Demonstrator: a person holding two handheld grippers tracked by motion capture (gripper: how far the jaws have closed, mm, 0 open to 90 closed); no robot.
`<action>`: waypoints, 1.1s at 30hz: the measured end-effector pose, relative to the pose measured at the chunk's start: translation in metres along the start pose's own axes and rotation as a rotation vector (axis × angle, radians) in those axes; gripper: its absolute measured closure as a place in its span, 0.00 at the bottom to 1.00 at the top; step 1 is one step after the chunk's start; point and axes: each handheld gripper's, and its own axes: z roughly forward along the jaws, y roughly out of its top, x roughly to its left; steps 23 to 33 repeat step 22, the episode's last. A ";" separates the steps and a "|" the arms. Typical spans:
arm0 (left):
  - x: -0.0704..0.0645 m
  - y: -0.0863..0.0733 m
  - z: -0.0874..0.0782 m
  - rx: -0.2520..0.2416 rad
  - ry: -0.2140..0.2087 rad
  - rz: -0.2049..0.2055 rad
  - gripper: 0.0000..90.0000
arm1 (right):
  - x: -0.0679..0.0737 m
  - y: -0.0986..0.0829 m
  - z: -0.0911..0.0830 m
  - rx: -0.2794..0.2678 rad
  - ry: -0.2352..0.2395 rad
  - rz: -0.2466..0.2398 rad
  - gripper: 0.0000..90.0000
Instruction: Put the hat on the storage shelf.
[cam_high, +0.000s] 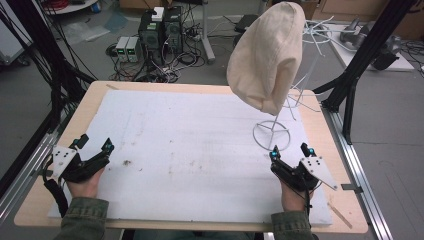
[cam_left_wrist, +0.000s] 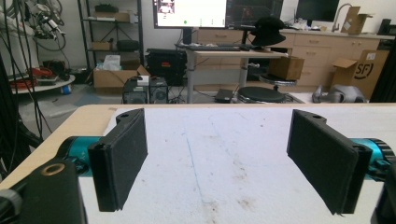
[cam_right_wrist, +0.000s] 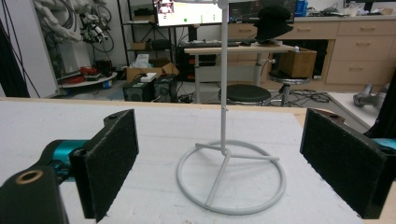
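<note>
High view above the near edge, looking forward and down over the whole white mat (cam_high: 200, 150), both gripper views low near that edge, facing the far edge and monitor (cam_left_wrist: 189, 13), right one close to the wire stand (cam_right_wrist: 224, 154).

A cream fabric hat (cam_high: 266, 55) sits on top of a thin white wire stand (cam_high: 271, 134), which stands upright on the right part of the white surface (cam_high: 190, 150). The hat looks soft and a little slumped, and it leans toward the left. The stand has a round ring base with spokes that meet at a straight vertical pole (cam_right_wrist: 223, 93). The ring base lies flat on the surface.
</note>
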 end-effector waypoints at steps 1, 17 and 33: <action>0.000 0.000 0.000 -0.002 0.002 -0.002 0.23 | 0.000 0.000 0.000 0.001 0.000 0.002 0.12; -0.001 -0.004 0.009 0.014 -0.025 -0.016 0.23 | 0.000 0.000 -0.001 0.004 0.010 0.003 0.12; -0.001 -0.004 0.010 0.016 -0.025 -0.015 0.23 | -0.001 0.000 -0.002 0.002 0.010 0.010 0.12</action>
